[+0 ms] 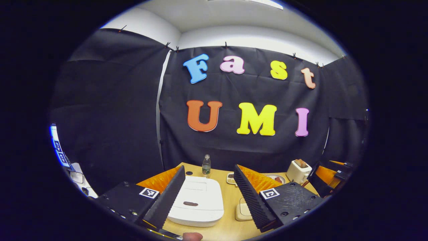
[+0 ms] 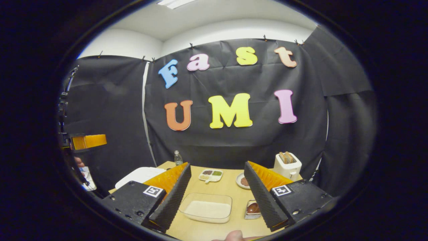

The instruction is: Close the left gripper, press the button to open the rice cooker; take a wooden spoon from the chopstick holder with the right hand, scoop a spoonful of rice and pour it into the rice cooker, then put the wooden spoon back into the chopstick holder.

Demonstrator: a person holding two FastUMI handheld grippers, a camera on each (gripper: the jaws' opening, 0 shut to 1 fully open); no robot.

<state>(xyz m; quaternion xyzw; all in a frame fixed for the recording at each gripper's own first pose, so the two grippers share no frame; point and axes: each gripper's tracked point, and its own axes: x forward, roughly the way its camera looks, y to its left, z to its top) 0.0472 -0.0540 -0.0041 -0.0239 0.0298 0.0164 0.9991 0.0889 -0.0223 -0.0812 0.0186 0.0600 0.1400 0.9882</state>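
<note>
Rice cooker [image 1: 197, 204] is sitting lid-down on the tabletop [image 1: 230, 201] right between the left tongs [image 1: 207, 197], which are hanging wide open. Looks like hard, smooth plastic, so I'd close up and poke its dark button [image 1: 190, 203] squarely. Right tongs [image 2: 217, 197] are gaping over a clear rice tray [image 2: 206, 208]. Can't spot the spoon.

A bottle [image 1: 206, 165] stands upright at the far edge of the wooden surface [image 2: 230, 187], against the black cloth wall. A white toaster [image 2: 287, 164] with bread in its slots stands at the far right. Near it lies a small plate [image 2: 243, 181] with something brown, and left of that a divided dish [image 2: 210, 175] holding green and dark foods.
</note>
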